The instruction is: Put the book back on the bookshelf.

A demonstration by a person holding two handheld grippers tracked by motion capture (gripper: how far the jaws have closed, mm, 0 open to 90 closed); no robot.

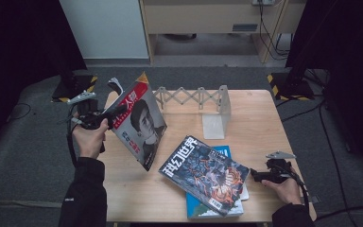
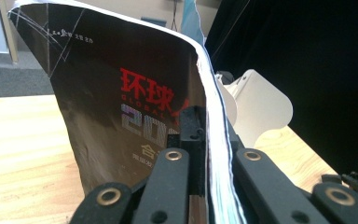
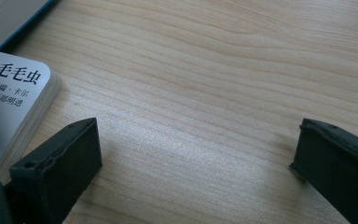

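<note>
a: where's the thin glossy magazine with the red title and a portrait on its cover [image 1: 139, 124]?

b: up off the pale wooden table [image 1: 260, 120], held tilted over its left part, one lower corner down near the wood. the left gripper [image 1: 109, 115] has its jaws clenched on the magazine's edge; in the left gripper view the stack of pages [image 2: 214, 154] runs straight down between the two black jaws.

a: and the other hand?

b: the right gripper [image 1: 255, 175] rests low at the table's right side, jaws spread wide with bare wood between them, grasping nothing. just beside it lies a dark magazine with orange and white cover art [image 1: 204, 174], on top of a blue-covered book [image 1: 196, 208]. a small white paperback corner [image 3: 14, 100] sits near its left jaw.

a: how will the held magazine behave?

b: light, i'd say, but floppy. the cover already curls over at the top in the left gripper view, so a pinch at one edge lets the rest sag and swing. glossy paper is likely slippery too, and a thin cover can crease or tear if squeezed at a corner.

a: better hold?

b: close to the spine, mid-height, where the pages are bound and stiffest. the white folding accordion-style book rack [image 1: 196, 99] stands at the table's far edge, with its white flat end plate [image 1: 216, 124] nearer, well apart from the magazine.
</note>
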